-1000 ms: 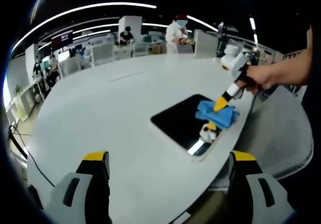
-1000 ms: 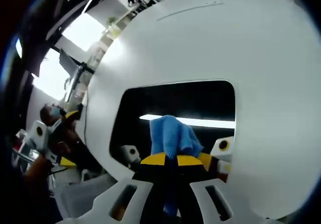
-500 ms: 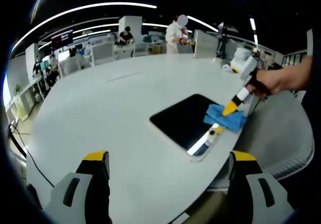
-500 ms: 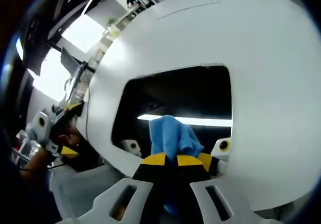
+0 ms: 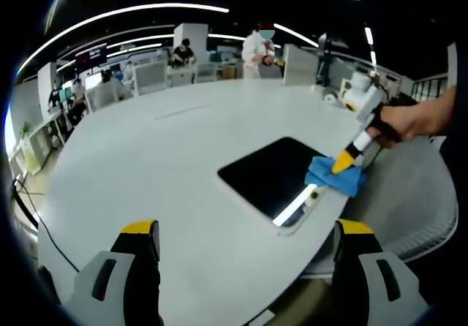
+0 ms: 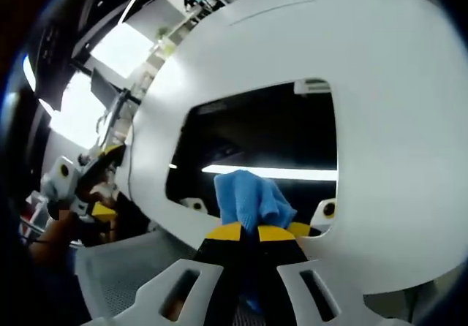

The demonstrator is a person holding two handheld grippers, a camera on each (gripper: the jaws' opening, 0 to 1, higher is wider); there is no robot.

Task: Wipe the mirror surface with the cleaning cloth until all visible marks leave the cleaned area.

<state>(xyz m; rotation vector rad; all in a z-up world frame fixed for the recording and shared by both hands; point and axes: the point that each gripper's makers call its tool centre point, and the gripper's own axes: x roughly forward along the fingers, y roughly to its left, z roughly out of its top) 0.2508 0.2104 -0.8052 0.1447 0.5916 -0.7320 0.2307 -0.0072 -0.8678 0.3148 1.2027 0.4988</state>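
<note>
Mirror (image 5: 267,177): dark, flat on the white table (image 5: 146,165), near its edge.
Left gripper (image 5: 245,249): jaws wide apart, holding nothing.
Cleaning cloth (image 5: 335,175): blue, on the mirror's near corner.
Right gripper (image 6: 248,232): jaws clamped on the cloth.
Writing: none readable.

The broad white oval tabletop (image 5: 161,158) lay bare across most of its width, leaving wide room for a tool to pass on every side of the flat dark rectangular mirror (image 5: 267,171) except the near edge, where the mirror sat close to the tabletop's rim. On that edge the right tool (image 5: 342,164), clamped on the bunched blue cleaning cloth (image 5: 333,176), and the person's hand (image 5: 409,119) behind it blocked the mirror's corner. The left tool (image 5: 248,242), its jaws spread wide, hung over the bare tabletop well apart from the mirror. Distant desks and people stood well beyond the far rim.
</note>
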